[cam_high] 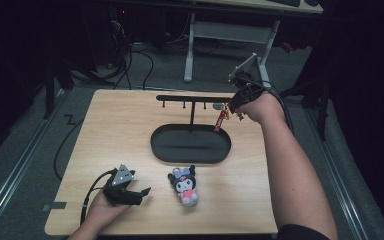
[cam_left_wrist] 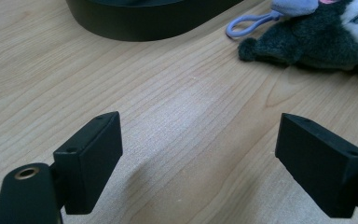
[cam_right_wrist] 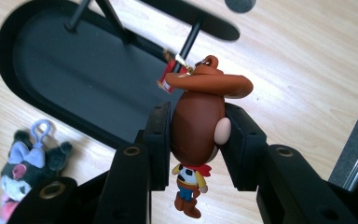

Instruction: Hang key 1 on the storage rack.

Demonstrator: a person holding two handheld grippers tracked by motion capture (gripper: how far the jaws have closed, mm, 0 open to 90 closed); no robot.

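Right gripper (cam_right_wrist: 193, 140) is clamped on the brown head of a cowboy figure keychain (cam_right_wrist: 196, 135), up beside the far end of the black hook stand (cam_high: 192, 98); under it lies the wooden tabletop (cam_high: 110, 130) with the black oval tray (cam_high: 190, 144) just below; left gripper (cam_left_wrist: 200, 158) rests low with jaws wide apart, nothing between them; just ahead of it and to its right lies a dark plush toy (cam_left_wrist: 307, 39); a red tag (cam_high: 222, 120) dangles by the right gripper.
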